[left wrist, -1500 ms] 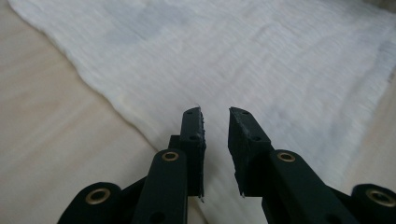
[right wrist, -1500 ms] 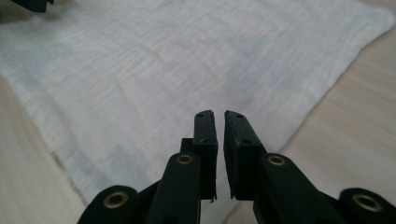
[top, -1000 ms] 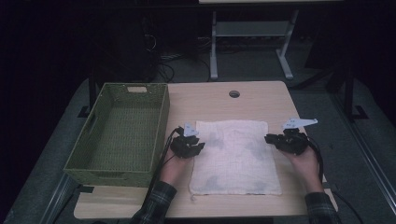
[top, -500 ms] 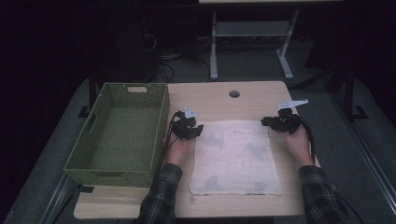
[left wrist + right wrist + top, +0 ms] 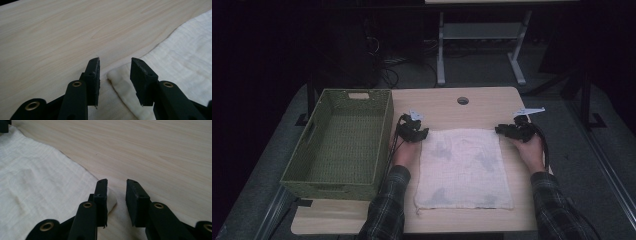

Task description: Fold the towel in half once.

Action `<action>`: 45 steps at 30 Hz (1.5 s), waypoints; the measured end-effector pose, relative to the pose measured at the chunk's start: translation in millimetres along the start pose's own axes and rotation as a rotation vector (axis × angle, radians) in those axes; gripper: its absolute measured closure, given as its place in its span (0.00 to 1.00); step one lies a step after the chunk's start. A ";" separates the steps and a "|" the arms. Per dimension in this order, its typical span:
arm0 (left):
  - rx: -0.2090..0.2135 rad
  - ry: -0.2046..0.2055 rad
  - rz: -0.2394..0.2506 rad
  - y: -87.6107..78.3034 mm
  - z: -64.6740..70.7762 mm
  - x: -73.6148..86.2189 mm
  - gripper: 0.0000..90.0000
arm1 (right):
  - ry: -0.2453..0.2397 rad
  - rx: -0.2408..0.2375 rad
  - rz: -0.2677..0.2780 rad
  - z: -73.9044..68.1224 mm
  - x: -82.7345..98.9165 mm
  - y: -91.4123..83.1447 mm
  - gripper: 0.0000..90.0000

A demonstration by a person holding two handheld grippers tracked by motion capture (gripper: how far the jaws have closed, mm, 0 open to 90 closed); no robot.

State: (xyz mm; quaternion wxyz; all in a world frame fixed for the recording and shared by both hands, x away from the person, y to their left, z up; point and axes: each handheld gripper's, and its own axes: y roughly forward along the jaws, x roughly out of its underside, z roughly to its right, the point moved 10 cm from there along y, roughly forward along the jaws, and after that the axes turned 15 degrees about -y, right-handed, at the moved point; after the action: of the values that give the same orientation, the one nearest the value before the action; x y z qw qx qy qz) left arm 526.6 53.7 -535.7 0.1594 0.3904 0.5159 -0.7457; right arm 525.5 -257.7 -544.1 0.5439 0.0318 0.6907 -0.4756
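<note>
We are holding the left gripper (image 5: 421,134) at the cloth's (image 5: 464,167) far left corner and the right gripper (image 5: 501,130) at its far right corner, both low over the wooden table (image 5: 477,107). In the left gripper view, the jaws are standing apart with a clear gap, and the rolled corner of the cloth (image 5: 120,78) is lying between them, touching neither pad as far as we are seeing. In the right gripper view, the jaws are likewise parted; the cloth's (image 5: 37,195) corner is sitting just at the inner face of the jaw toward nine o'clock, with bare wood in the gap. From the high view, the cloth is lying flat at the table's centre, its near hem running close to the six o'clock edge and its far edge reaching about halfway across. Toward twelve o'clock we are seeing open tabletop up to a round cable hole (image 5: 462,100). At nine o'clock a green woven basket (image 5: 337,172) is sitting beside the cloth, close to our left hand (image 5: 404,152). At three o'clock, our right hand (image 5: 530,150) is resting near the table's edge, leaving little room there.
</note>
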 end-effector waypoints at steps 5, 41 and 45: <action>-0.017 0.006 -0.014 4.7 -3.1 3.6 0.66 | -0.034 0.000 -0.027 -4.3 1.4 2.7 0.80; 0.030 0.009 0.044 -48.6 21.6 7.5 0.95 | -0.046 0.040 -0.009 -37.0 -9.8 -45.7 0.98; 0.043 0.012 0.039 -58.2 26.8 18.3 0.95 | -0.052 0.044 0.004 -51.2 -4.5 -57.5 0.98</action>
State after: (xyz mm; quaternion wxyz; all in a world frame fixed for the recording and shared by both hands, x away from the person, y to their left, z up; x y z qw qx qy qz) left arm 466.4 57.0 -507.4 0.1623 0.4083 0.4928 -0.7510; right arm 458.1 -251.5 -507.0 0.5620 0.0328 0.6655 -0.4901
